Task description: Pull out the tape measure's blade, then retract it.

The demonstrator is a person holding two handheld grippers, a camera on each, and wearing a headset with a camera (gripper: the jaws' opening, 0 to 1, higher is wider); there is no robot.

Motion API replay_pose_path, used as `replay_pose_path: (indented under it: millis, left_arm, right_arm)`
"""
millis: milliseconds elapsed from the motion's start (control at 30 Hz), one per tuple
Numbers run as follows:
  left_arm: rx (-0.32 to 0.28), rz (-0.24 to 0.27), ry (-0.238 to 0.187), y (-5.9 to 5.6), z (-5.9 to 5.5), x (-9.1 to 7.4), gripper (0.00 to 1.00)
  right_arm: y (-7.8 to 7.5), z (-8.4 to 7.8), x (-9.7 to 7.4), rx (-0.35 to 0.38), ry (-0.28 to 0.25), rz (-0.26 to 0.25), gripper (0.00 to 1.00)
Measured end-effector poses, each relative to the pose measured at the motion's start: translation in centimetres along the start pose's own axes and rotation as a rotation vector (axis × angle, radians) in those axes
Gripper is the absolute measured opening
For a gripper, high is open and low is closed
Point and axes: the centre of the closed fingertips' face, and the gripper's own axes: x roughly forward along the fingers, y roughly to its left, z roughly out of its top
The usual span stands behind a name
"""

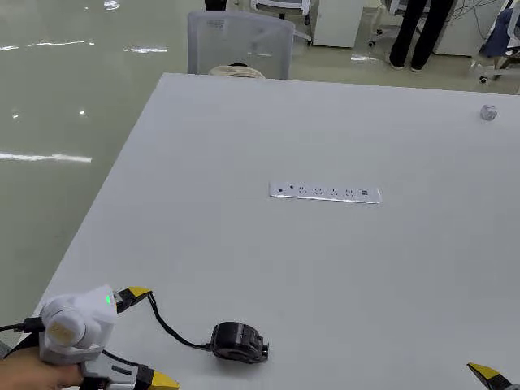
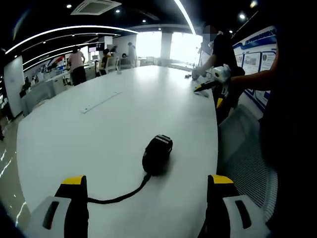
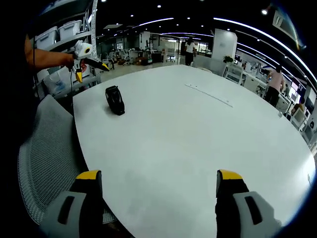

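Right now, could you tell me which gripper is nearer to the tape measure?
Left. The left gripper is open just short of the tape measure, whose strap lies between its jaws. The right gripper, also open, is far off on the other side.

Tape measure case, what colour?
Black. The tape measure shows best in the left gripper view, lying on the white table.

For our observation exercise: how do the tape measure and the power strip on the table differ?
The tape measure is black and chunky; the power strip is white, long and flat. The tape measure trails a black cord; the power strip shows none. Both lie on the white table.
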Motion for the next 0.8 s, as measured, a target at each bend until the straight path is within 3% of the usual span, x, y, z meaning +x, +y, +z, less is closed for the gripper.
replay_pose_path:
  millis: [133, 300, 400, 800]
  left_arm:
    - [0.043, -0.034, 0.017, -0.1, 0.8, 0.8, 0.95]
    - [0.117, -0.099, 0.055, -0.8, 2.0, 1.7, 0.95]
    - [0.176, -0.116, 0.096, -0.8, 2.2, 2.5, 0.95]
    - [0.292, -0.17, 0.136, -0.8, 4.1, 4.8, 0.9]
  right_arm:
    - [0.2, 1.0, 0.8, -0.014, 0.006, 0.017, 0.98]
    - [1.0, 2.6, 1.8, 0.011, -0.005, 0.077, 0.99]
    - [1.5, 3.3, 2.6, -0.027, 0.004, 0.099, 0.98]
    - [3.1, 6.2, 5.6, -0.128, 0.019, 0.188, 0.99]
